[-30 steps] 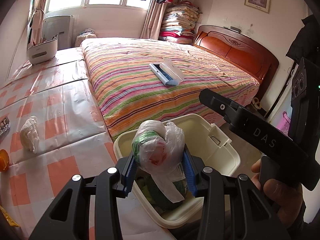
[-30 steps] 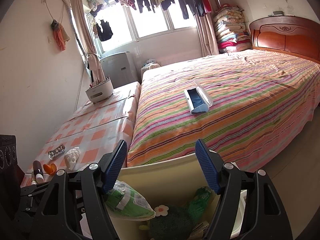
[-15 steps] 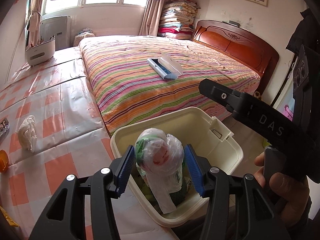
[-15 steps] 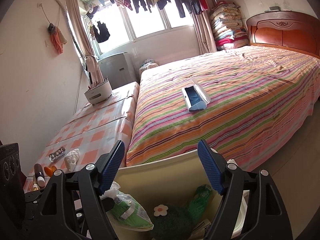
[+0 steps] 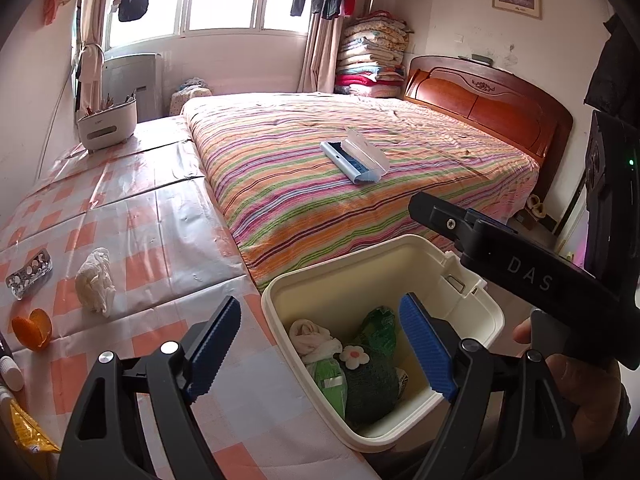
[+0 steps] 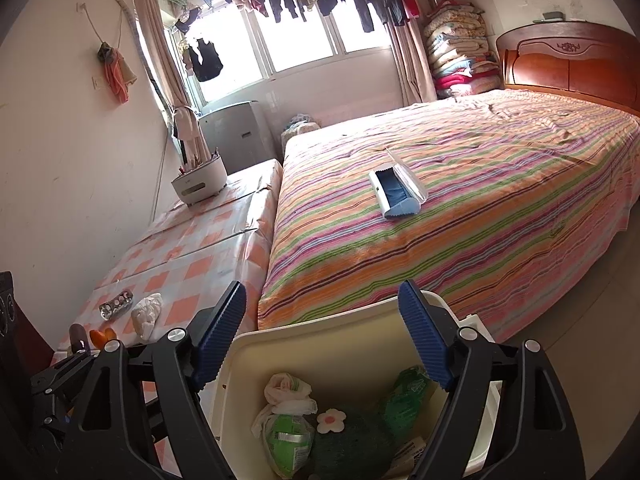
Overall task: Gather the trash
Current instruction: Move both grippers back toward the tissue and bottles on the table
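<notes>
left hand-held gripper (image 5: 320, 344) open above bin (image 5: 484, 332), bagged trash (image 5: 320, 356) inside

A: What's on the worktop (image 5: 160, 216) with the checked cloth?

B: A crumpled tissue (image 5: 95, 280) at nine o'clock, a pill strip (image 5: 29, 273) just left of it, an orange peel (image 5: 33, 329) near eight, and a white holder (image 5: 107, 125) far off at eleven.

A: And the bed (image 5: 320, 176)?

B: An open blue case (image 5: 354, 156) lies on the striped cover, around one o'clock.

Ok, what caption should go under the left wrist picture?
Open left claw above the cream bin, bagged trash inside, crumpled tissue waiting on the checkered table.
</notes>
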Available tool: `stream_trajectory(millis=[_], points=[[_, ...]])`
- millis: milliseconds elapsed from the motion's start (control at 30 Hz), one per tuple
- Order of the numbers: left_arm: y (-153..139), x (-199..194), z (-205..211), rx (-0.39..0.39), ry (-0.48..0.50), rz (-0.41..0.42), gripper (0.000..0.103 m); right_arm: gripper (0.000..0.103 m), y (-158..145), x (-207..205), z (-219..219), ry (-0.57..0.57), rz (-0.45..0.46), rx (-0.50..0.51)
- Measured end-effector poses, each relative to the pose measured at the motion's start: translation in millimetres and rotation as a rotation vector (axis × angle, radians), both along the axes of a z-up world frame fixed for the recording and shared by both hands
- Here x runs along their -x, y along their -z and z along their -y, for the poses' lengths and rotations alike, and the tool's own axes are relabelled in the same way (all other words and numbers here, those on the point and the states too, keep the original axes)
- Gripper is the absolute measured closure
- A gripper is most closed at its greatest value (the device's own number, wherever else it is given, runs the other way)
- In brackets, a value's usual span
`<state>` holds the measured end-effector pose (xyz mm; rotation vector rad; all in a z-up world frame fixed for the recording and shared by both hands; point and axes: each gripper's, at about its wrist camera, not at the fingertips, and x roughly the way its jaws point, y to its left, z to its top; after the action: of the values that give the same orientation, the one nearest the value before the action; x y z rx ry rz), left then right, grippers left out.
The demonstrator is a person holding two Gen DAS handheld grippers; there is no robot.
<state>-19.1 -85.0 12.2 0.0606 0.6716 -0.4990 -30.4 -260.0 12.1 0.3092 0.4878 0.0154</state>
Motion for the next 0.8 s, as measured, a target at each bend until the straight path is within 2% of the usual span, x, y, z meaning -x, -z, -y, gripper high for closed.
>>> stream_trajectory(millis=[300,800], points=[[-3.4,-4.2,-26.9,0.022,-0.060,-0.013,0.024,0.015,0.1,-6.3,-16.5,-0.028,-0.008,0.004],[-15.3,0.0,-98.0,0.066,-0.207,0.011,0.024,0.014,4.2,-24.0,-67.4,-0.141,-0.044,0.026]])
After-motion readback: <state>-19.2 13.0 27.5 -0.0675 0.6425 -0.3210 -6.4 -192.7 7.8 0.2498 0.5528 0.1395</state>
